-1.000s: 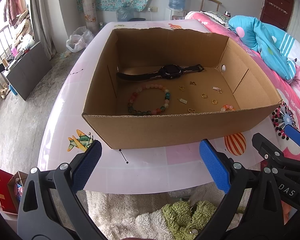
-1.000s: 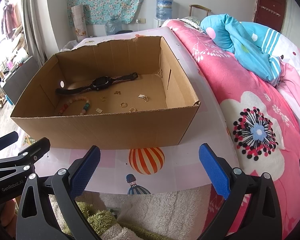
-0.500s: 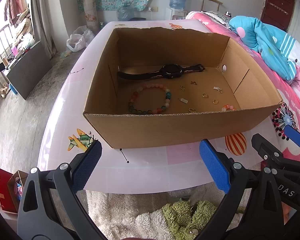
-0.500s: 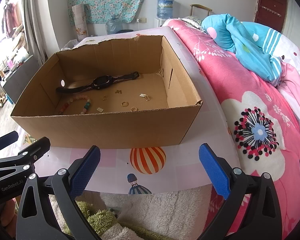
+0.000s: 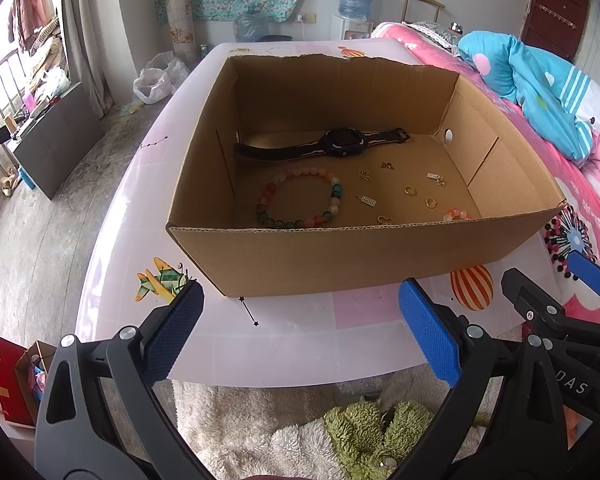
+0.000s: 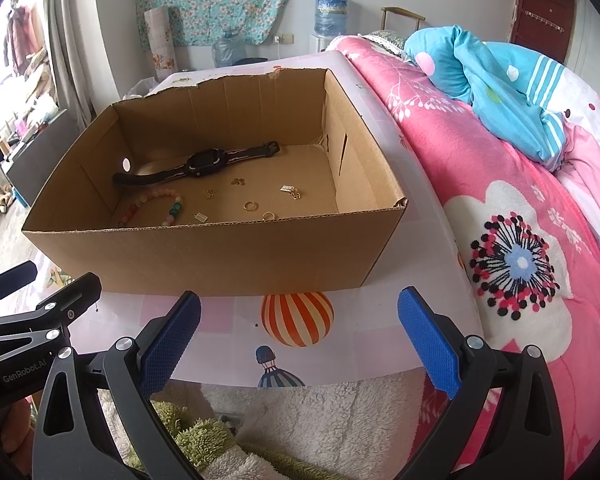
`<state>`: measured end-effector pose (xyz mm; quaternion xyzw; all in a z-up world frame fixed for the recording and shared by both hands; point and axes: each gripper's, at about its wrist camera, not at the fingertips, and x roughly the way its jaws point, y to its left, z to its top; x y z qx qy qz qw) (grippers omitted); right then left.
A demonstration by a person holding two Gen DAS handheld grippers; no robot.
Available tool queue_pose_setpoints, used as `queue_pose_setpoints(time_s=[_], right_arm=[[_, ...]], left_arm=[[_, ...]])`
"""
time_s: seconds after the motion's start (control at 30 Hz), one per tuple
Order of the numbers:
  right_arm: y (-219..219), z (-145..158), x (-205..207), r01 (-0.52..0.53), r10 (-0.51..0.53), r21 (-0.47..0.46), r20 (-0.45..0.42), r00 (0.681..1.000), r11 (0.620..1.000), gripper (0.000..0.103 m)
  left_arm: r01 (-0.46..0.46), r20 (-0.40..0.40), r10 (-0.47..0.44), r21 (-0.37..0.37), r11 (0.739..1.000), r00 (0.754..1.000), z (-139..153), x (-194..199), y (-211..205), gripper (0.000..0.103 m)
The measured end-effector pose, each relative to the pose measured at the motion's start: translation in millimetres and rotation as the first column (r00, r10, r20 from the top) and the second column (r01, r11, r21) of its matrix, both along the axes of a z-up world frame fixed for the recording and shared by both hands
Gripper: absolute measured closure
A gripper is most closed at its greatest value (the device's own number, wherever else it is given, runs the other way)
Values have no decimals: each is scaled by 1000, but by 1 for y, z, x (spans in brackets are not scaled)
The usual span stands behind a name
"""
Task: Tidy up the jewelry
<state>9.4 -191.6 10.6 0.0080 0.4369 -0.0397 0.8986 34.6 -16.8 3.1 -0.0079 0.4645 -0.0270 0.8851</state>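
An open cardboard box point(image 5: 340, 256) point(image 6: 220, 256) stands on a white table. Inside lie a black watch point(image 5: 332, 146) point(image 6: 204, 162), a coloured bead bracelet point(image 5: 300, 204) point(image 6: 156, 206), several small gold rings and charms point(image 5: 410, 191) point(image 6: 250, 206), and some orange beads point(image 5: 456, 214) by the near wall. My left gripper point(image 5: 300, 332) is open and empty, in front of the box's near wall. My right gripper point(image 6: 300, 332) is open and empty, also in front of the box, to the right of the left one.
The table point(image 5: 292, 340) has printed pictures, including a striped balloon point(image 6: 298, 318). A pink bed with a blue quilt point(image 6: 500, 92) runs along the right. A fluffy white and green rug point(image 5: 340, 428) lies below the table's near edge.
Both views have shifted slightly; the box sits a little further off in frame. Both grippers stay open and empty.
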Motion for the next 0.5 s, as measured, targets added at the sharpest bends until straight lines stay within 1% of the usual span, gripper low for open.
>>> queue_pose_setpoints(time_s=[0.5], right_arm=[[1,-4,0,-4,4,4,-4,1000,1000,7]], left_arm=[[0,-1,0,2,1000,1000,-1,-1,0,9]])
